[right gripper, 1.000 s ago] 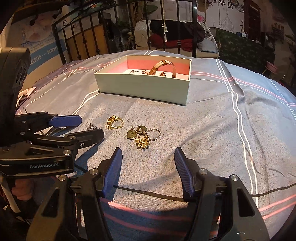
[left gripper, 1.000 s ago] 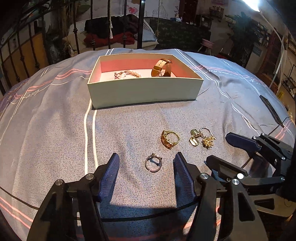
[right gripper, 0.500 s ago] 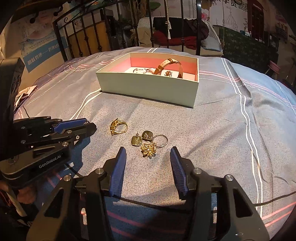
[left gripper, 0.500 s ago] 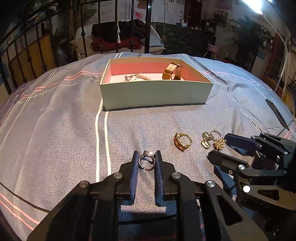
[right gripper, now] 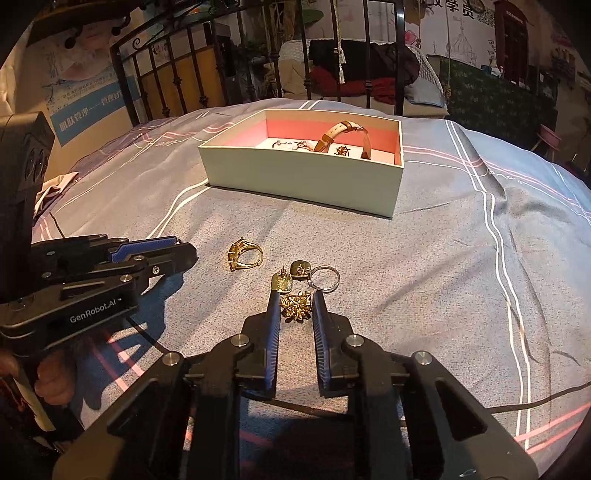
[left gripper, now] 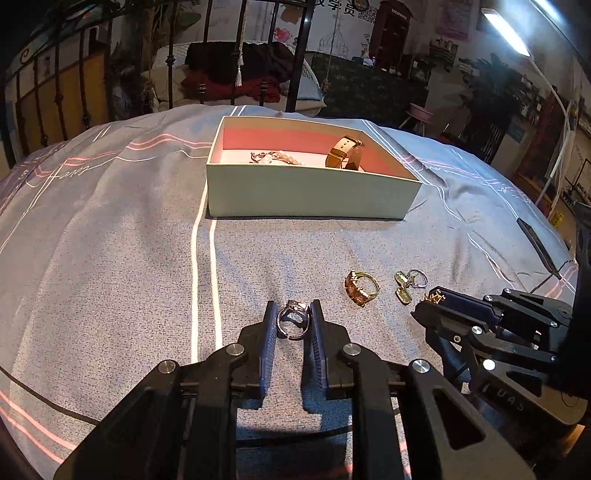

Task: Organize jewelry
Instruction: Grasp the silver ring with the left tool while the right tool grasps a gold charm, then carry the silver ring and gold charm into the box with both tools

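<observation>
The left hand-held gripper pinches a small silver ring on the grey striped bed. The right hand-held gripper squeezes a gold flower charm. Both probably go into the pale green box near the bed's far edge.

This place is a bedroom in a home. The work surface is a bed with a grey bedspread that has white and pink stripes. Beyond the claws, at the far end, stands a black iron bed frame. Behind it are pillows and folded clothes. Further away, to the right, a decorated wall and a dark cabinet are visible.
</observation>
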`<action>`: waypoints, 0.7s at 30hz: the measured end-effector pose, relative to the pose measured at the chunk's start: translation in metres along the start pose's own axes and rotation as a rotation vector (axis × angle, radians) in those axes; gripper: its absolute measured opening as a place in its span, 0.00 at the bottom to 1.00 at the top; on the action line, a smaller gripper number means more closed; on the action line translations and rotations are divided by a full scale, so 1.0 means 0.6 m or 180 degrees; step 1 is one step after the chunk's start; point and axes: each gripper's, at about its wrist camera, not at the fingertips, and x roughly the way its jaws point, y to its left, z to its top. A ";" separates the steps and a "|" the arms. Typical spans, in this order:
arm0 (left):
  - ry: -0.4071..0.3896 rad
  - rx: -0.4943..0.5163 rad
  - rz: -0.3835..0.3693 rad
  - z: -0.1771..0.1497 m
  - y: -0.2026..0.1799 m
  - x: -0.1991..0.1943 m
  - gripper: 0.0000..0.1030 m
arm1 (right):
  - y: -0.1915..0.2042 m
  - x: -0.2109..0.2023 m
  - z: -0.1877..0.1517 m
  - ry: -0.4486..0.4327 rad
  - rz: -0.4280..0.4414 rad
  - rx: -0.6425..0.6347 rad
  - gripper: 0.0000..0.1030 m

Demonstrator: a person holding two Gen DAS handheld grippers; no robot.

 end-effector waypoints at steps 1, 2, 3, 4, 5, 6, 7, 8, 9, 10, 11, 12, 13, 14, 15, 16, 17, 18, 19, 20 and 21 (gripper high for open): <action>0.0001 -0.0015 -0.0005 0.000 0.001 -0.001 0.17 | 0.000 0.000 0.000 0.0003 0.0005 0.0006 0.18; 0.0001 -0.0016 -0.0002 0.001 0.000 -0.001 0.17 | -0.001 0.000 0.000 0.0006 0.0009 0.0012 0.18; 0.0002 -0.0004 0.0011 0.001 -0.002 -0.001 0.17 | -0.001 0.000 0.000 0.0002 0.0013 0.0018 0.18; 0.0001 0.0000 0.0023 0.002 -0.004 -0.002 0.17 | -0.001 -0.001 0.000 0.0003 0.0016 0.0020 0.18; -0.0005 0.0004 0.0021 0.003 -0.005 -0.003 0.17 | -0.001 -0.001 0.001 0.0006 0.0017 0.0020 0.18; -0.0014 0.0009 0.0021 0.004 -0.006 -0.004 0.17 | -0.001 -0.001 0.001 0.0003 0.0020 0.0024 0.18; -0.0020 0.0009 0.0017 0.007 -0.008 -0.006 0.17 | -0.003 -0.001 0.002 0.0001 0.0026 0.0028 0.18; -0.0028 0.0010 -0.0003 0.010 -0.010 -0.008 0.17 | -0.003 -0.001 0.003 0.0003 0.0029 0.0029 0.18; -0.0044 0.0014 -0.0006 0.014 -0.012 -0.011 0.17 | -0.003 -0.002 0.004 -0.0005 0.0032 0.0031 0.18; -0.0065 0.0022 -0.0001 0.019 -0.014 -0.014 0.17 | -0.003 -0.002 0.006 -0.0014 0.0037 0.0034 0.18; -0.0083 0.0032 -0.0002 0.023 -0.016 -0.016 0.17 | -0.003 -0.002 0.008 -0.0019 0.0042 0.0033 0.18; -0.0099 0.0037 -0.0004 0.028 -0.017 -0.018 0.17 | -0.003 -0.003 0.010 -0.0029 0.0044 0.0030 0.18; -0.0112 0.0035 -0.0002 0.034 -0.018 -0.019 0.17 | -0.003 -0.003 0.014 -0.0039 0.0052 0.0028 0.18; -0.0127 0.0031 0.0004 0.041 -0.019 -0.019 0.17 | -0.004 -0.004 0.018 -0.0050 0.0060 0.0027 0.18; -0.0145 0.0029 0.0013 0.049 -0.017 -0.020 0.17 | -0.005 -0.005 0.023 -0.0069 0.0061 0.0022 0.18; -0.0163 0.0024 0.0025 0.058 -0.017 -0.020 0.17 | -0.006 -0.005 0.030 -0.0091 0.0060 0.0015 0.18; -0.0175 0.0013 0.0042 0.069 -0.015 -0.019 0.17 | -0.007 -0.006 0.038 -0.0113 0.0061 0.0005 0.18; -0.0186 -0.0004 0.0059 0.080 -0.012 -0.017 0.17 | -0.008 -0.006 0.048 -0.0144 0.0057 -0.0001 0.18; -0.0200 -0.0026 0.0069 0.093 -0.011 -0.016 0.17 | -0.009 -0.007 0.058 -0.0176 0.0060 -0.0006 0.18; -0.0215 -0.0041 0.0065 0.106 -0.008 -0.014 0.17 | -0.010 -0.006 0.070 -0.0198 0.0055 -0.0027 0.18; -0.0234 -0.0052 0.0080 0.118 -0.007 -0.012 0.17 | -0.011 -0.003 0.083 -0.0219 0.0029 -0.0054 0.18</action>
